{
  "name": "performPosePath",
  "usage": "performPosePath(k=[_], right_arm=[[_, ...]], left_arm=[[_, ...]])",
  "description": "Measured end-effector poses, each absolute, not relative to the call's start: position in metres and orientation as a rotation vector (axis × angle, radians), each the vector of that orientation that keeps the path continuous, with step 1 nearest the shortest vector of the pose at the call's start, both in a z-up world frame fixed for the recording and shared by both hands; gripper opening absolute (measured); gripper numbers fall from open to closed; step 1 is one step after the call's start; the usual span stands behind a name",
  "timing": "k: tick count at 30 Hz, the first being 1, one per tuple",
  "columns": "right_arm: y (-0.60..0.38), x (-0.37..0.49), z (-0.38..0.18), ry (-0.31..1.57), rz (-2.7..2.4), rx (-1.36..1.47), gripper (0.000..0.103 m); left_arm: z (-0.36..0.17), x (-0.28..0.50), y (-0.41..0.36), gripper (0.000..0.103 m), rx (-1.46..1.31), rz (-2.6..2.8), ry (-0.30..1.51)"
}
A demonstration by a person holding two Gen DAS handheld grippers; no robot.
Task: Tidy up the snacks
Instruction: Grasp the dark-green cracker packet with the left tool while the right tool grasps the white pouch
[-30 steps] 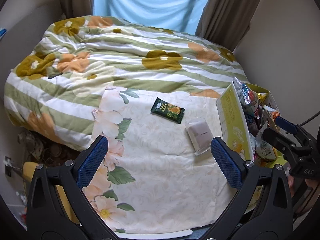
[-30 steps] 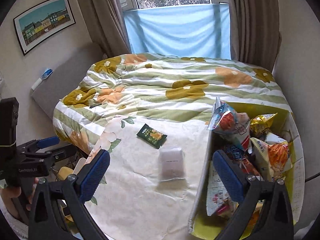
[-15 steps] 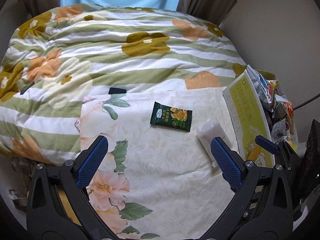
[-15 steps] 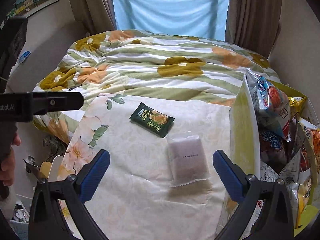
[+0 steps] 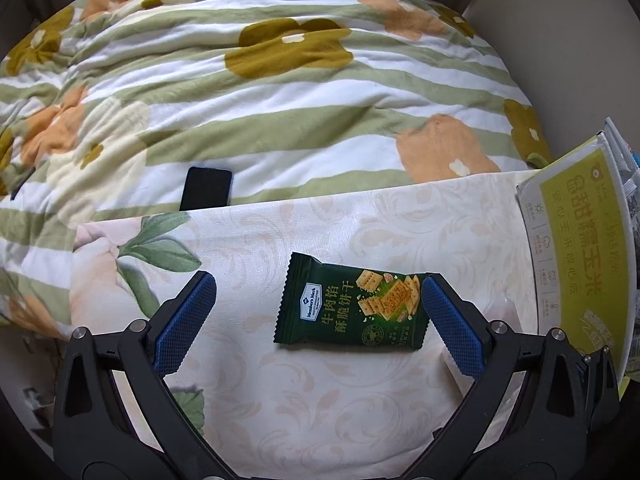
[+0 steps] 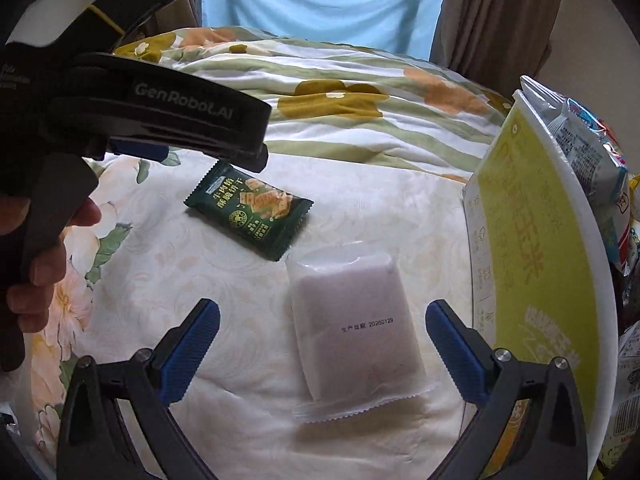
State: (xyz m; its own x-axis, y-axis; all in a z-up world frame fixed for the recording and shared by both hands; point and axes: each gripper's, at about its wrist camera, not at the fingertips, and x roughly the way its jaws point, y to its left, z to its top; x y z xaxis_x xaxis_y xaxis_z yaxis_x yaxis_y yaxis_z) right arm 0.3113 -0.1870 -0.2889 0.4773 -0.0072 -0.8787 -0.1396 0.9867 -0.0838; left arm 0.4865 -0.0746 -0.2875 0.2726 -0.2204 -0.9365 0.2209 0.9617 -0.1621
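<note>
A dark green cracker packet (image 5: 352, 308) lies flat on the cream floral cloth (image 5: 320, 408). My left gripper (image 5: 316, 320) is open, its blue pads on either side of the packet, the right pad close to the packet's right end. In the right wrist view the green packet (image 6: 248, 210) lies beyond a frosted white packet (image 6: 352, 332). My right gripper (image 6: 322, 344) is open and straddles the white packet without touching it. The left gripper's body (image 6: 152, 108) hangs over the green packet there.
A yellow-green carton (image 6: 528, 280) full of snack bags (image 6: 588, 148) stands at the right; it also shows in the left wrist view (image 5: 576, 248). A black phone (image 5: 206, 194) lies on the striped floral duvet (image 5: 280, 92) behind the cloth. Curtains and a wall stand behind the bed.
Both grippers have moved forward and down toward the cloth. The left now frames the green packet, the right frames the white packet. Neither packet has moved.
</note>
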Motion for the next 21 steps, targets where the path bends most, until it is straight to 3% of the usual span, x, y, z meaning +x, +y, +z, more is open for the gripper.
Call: performPosePath(k=[6,21], right_arm=[[-0.19,0.315,-0.305,1.092,0.104,-0.175,0.102],[-0.203,0.311,-0.31,1.106,0.177,-0.146,0.101]], left_arm=[[-0.311,0.497,-0.088,0.102,0.069,-0.247,1.275],[-0.305,0.453,-0.086,0.102,0.189,-0.232,1.282]])
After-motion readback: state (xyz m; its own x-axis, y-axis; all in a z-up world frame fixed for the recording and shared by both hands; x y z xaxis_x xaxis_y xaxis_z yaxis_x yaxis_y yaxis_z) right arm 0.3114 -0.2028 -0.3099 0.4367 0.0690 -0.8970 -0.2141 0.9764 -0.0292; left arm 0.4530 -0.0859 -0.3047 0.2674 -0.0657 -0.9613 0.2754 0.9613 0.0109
